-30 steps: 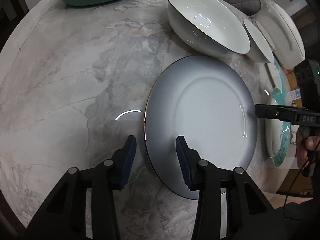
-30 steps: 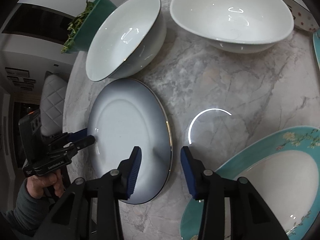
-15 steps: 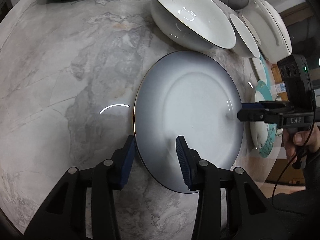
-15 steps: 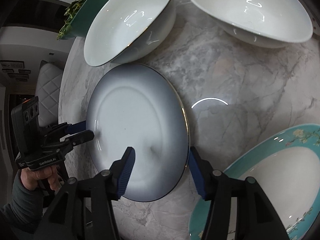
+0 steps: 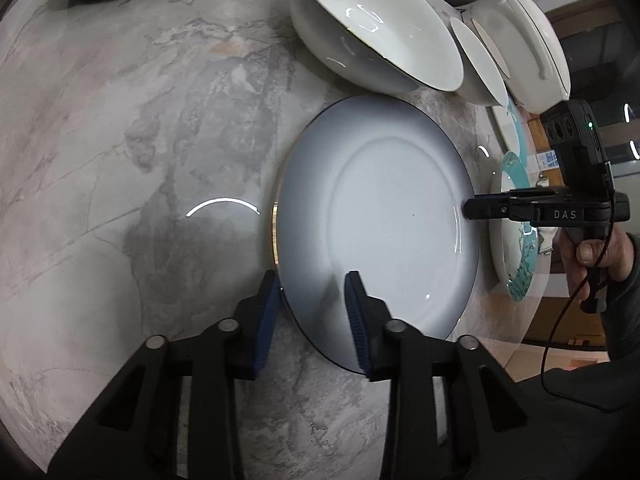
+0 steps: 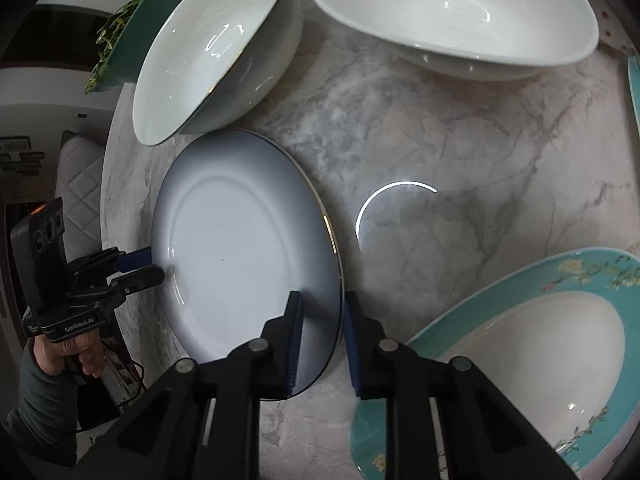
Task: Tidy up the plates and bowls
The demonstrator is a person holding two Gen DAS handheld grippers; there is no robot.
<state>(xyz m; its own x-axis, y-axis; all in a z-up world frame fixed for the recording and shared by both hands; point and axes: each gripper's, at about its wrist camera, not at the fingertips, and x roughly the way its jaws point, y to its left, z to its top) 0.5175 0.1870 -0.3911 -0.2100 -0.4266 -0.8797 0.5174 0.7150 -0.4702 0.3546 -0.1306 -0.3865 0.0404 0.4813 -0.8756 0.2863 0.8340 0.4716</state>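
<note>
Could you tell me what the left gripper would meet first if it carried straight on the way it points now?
The left gripper already straddles the grey plate's near rim, so that plate comes first, probably with the marble table under it; depth is hard to judge.

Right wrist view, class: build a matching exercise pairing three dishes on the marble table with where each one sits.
Things:
1. Grey-rimmed white plate
2. Turquoise floral-rimmed plate
3. Wide white ceramic bowl

Places:
A. Top right
B. Bottom right corner
C. Centre left, its rim between the pads of both hand-held grippers

Pairs: 1-C, 2-B, 3-A
</note>
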